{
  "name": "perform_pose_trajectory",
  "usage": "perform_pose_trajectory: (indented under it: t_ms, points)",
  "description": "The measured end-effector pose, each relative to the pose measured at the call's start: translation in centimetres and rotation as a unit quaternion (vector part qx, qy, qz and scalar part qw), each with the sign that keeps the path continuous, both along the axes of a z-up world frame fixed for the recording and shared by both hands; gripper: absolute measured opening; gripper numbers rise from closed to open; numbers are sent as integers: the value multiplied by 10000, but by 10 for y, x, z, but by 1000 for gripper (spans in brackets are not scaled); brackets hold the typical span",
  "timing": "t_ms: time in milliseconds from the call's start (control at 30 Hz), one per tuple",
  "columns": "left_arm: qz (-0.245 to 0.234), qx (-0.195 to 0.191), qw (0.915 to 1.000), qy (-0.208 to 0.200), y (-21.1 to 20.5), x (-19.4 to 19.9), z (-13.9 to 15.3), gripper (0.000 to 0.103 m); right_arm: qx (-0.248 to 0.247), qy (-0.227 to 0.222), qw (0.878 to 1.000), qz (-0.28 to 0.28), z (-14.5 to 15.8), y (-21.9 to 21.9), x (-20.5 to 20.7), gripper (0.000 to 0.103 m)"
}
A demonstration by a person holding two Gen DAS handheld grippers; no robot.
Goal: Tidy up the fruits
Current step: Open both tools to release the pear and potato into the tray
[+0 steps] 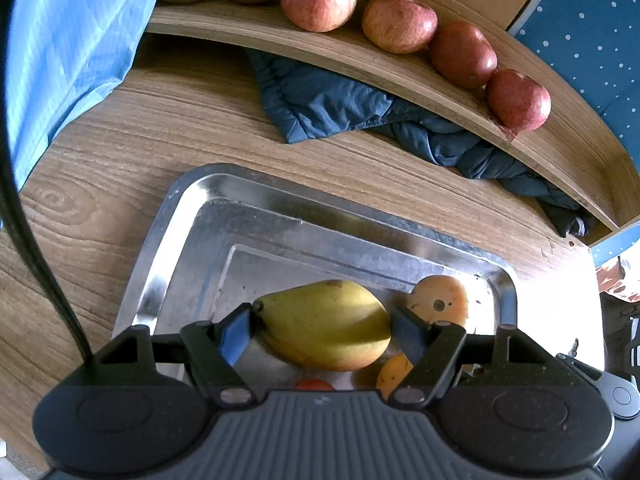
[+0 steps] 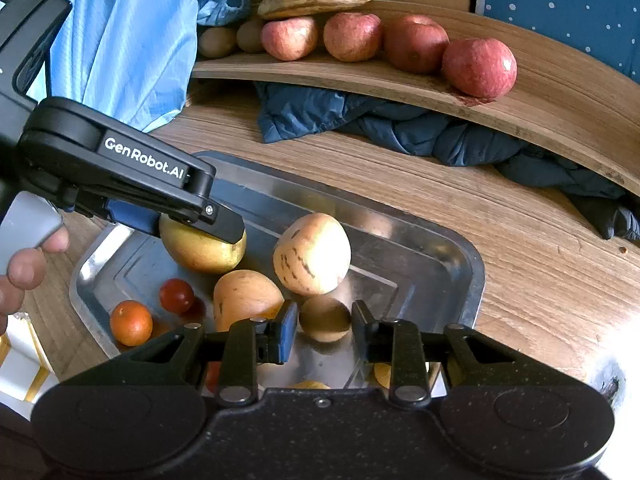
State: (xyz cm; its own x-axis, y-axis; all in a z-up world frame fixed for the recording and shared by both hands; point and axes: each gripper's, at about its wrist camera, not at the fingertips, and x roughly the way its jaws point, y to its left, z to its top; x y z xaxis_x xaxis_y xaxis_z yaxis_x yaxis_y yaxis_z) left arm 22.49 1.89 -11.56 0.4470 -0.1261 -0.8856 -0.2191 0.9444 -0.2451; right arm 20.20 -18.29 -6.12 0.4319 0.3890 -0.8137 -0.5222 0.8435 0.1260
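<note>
Pinching the yellow pear (image 1: 324, 324) in the steel tray (image 1: 168, 248), the left tongs (image 1: 322, 322) have the pick-up in hand. The right tongs (image 2: 324, 330) stand narrowly parted around a small brown fruit (image 2: 325, 318), seemingly not pressing it. Next, I judge, the pear needs lifting onto the wooden shelf (image 1: 328, 52) beside the apples (image 1: 318, 2).

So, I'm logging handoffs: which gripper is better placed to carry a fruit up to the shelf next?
Left. The left gripper already brackets the mango in the steel tray; the right gripper grips nothing yet.
</note>
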Motion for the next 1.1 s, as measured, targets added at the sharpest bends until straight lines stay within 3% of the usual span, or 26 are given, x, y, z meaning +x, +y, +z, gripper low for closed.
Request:
perform_pose_trajectory:
  t_ms: [267,1100]
  points:
    - [4,31,10000,9,-1,5,0,78,-4,1,10000,-41,0,-3,2,34]
    - [40,171,9997,-150,-9,0,9,95,-50,-202,9991,-359,7,-19,-5,85]
